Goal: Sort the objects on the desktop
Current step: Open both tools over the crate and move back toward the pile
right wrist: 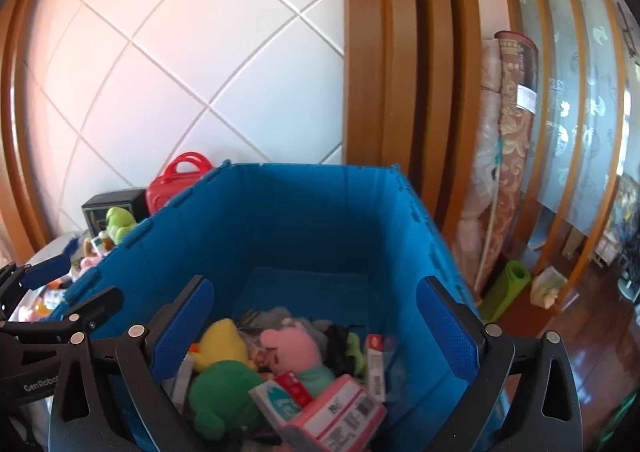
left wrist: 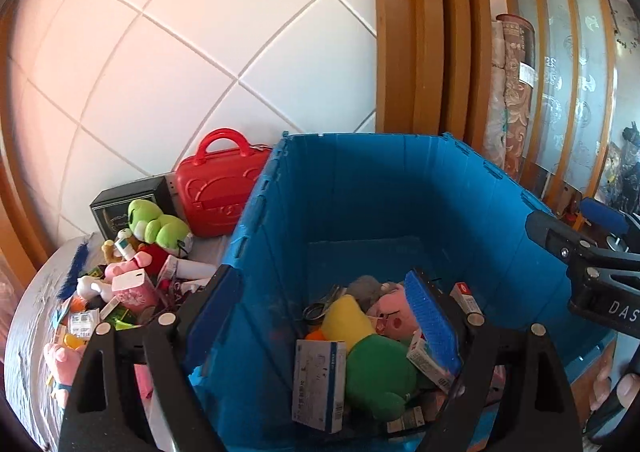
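Note:
A deep blue crate [left wrist: 360,187] [right wrist: 288,219] holds a green plush [left wrist: 380,372] [right wrist: 224,392], a yellow plush [left wrist: 348,320], a pink pig plush [right wrist: 292,348], a white and blue box [left wrist: 320,384] and a pink barcode box [right wrist: 340,408]. My left gripper [left wrist: 320,320] is open and straddles the crate's left wall, one finger outside and one inside, gripping nothing. My right gripper [right wrist: 316,332] hangs wide open over the crate's contents, with nothing between its pads. To the left of the crate lies a pile with a green frog plush [left wrist: 160,223] and a pink tissue pack [left wrist: 134,292].
A red toy case [left wrist: 220,187] and a black box [left wrist: 124,203] stand behind the pile against the tiled wall. Rolled carpets [right wrist: 508,131] and a green rolled mat [right wrist: 508,288] lean by the wooden screen to the right of the crate. The right gripper's body [left wrist: 592,264] crosses the left wrist view.

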The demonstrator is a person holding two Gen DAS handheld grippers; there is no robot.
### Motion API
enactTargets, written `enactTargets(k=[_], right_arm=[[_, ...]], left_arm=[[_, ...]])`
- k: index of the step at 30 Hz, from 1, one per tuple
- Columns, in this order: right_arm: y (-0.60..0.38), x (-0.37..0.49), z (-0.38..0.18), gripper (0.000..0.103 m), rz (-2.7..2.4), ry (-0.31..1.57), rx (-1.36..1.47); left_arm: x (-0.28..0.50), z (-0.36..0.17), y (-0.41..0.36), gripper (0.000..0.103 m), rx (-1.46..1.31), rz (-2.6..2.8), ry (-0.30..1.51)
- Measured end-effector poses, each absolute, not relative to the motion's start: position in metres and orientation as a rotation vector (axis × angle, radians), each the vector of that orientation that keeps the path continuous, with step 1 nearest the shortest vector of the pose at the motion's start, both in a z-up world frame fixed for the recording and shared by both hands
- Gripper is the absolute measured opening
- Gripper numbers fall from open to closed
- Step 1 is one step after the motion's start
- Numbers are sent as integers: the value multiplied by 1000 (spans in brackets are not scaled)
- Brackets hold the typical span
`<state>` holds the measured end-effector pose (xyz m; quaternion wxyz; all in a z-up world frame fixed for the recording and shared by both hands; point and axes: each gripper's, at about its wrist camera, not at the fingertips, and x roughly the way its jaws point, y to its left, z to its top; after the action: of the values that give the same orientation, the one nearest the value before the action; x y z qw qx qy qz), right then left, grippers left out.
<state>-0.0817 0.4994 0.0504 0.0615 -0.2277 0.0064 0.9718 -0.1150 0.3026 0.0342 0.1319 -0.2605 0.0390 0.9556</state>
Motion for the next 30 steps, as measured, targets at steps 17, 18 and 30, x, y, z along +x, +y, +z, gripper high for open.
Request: enactTargets(k=[17, 18, 30], right_arm=[[253, -106, 47, 103, 3396, -183, -753], [234, -108, 44, 103, 3411, -200, -765], [88, -167, -66, 103, 3178, -120, -1264]], left_arm=[[-98, -24, 24, 89, -1049, 3121, -65], [-100, -31, 4, 89, -1084, 3121, -71], [-144, -133, -142, 89, -1438, 2891, -115]])
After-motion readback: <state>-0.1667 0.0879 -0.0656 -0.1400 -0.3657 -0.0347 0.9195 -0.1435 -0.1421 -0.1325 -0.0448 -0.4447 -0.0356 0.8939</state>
